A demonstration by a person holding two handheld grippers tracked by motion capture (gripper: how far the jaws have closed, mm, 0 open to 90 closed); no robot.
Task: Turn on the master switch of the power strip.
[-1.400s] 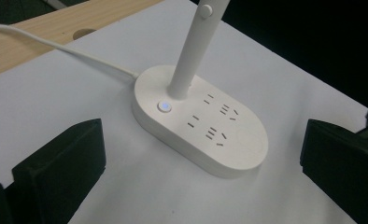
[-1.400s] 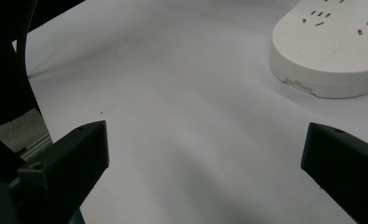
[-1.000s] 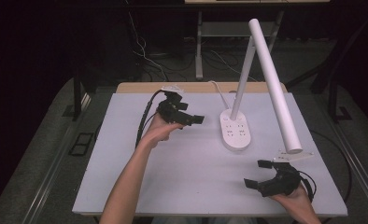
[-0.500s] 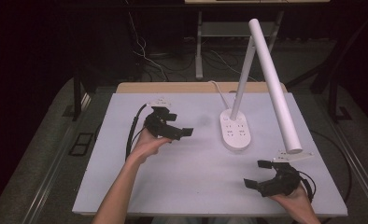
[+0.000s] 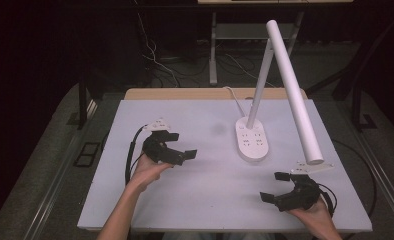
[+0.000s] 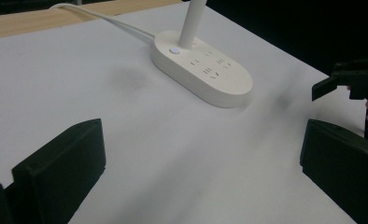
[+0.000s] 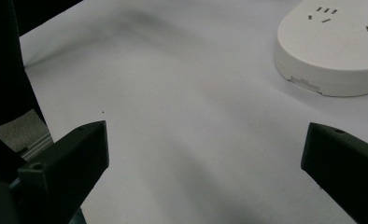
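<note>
- The left gripper is hovering over the left half of the tabletop, roughly midway between the far and near edges, with its jaws standing wide apart and nothing between them.
- It is pointing toward the right, at the desk lamp's base, which is well apart from it.
- In the left gripper view, the two black jaws are framing bare white surface, and the lamp base is lying ahead with its small round button and socket slots facing up.
- The right gripper is sitting near the tabletop's near right corner, held in the person's right hand, jaws spread wide and gripping nothing.
- In the right gripper view, the jaws are flanking empty tabletop, and the rounded end of the lamp base is showing at the upper right, not touching either jaw.
- The lamp base is resting right of centre, nearer the far edge than the near one; its white stem is rising toward the far edge.
- The long white lamp head is slanting down toward the right edge, its lower end hanging above the right gripper.
- A white cord is running from the base over the tabletop's far edge.
- The left gripper's black cable is looping on the tabletop just beside the left hand.
</note>
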